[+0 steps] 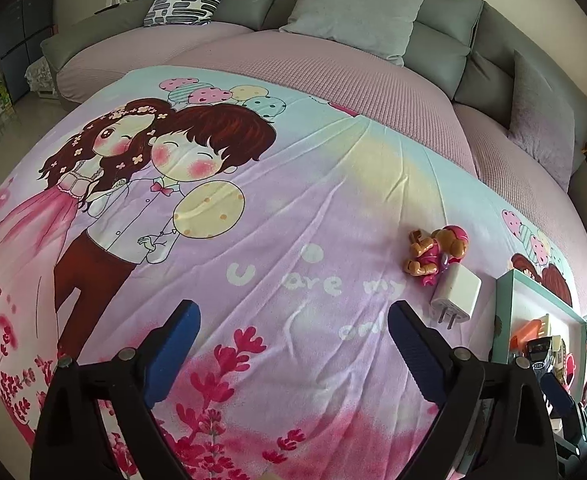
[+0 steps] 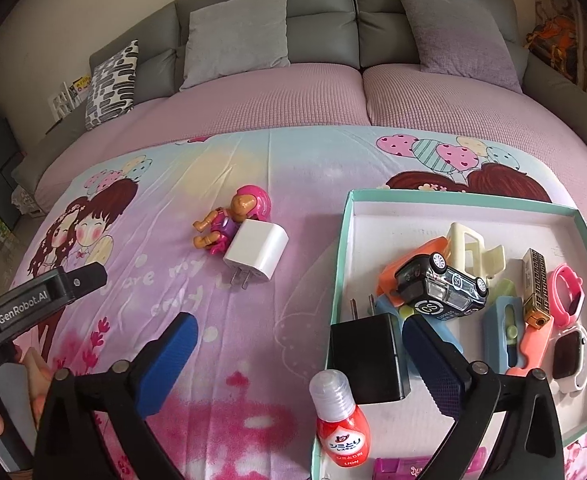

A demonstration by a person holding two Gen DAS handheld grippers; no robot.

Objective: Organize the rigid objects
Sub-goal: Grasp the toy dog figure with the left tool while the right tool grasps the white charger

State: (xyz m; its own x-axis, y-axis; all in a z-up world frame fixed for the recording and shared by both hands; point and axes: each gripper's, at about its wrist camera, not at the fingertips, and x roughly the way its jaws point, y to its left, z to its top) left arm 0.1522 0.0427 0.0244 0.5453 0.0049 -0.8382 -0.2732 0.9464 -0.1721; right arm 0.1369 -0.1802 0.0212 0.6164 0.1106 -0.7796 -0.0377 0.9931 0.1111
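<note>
A pink and orange toy figure (image 1: pixel 437 254) lies on the cartoon bedspread, touching a white plug charger (image 1: pixel 456 293). Both also show in the right wrist view: the figure (image 2: pixel 233 220) and the charger (image 2: pixel 258 252). A teal-rimmed box (image 2: pixel 343 240) holds a black toy car (image 2: pixel 441 286), a black charger (image 2: pixel 367 360), a red bottle (image 2: pixel 341 424) and several other small items. My left gripper (image 1: pixel 293 340) is open and empty over the bedspread, left of the charger. My right gripper (image 2: pixel 299 354) is open and empty, straddling the box's left wall.
The box edge (image 1: pixel 505 312) shows at the right of the left wrist view. The left gripper's body (image 2: pixel 33 300) is at the left of the right wrist view. A grey sofa back with cushions (image 2: pixel 237 32) stands behind the bed.
</note>
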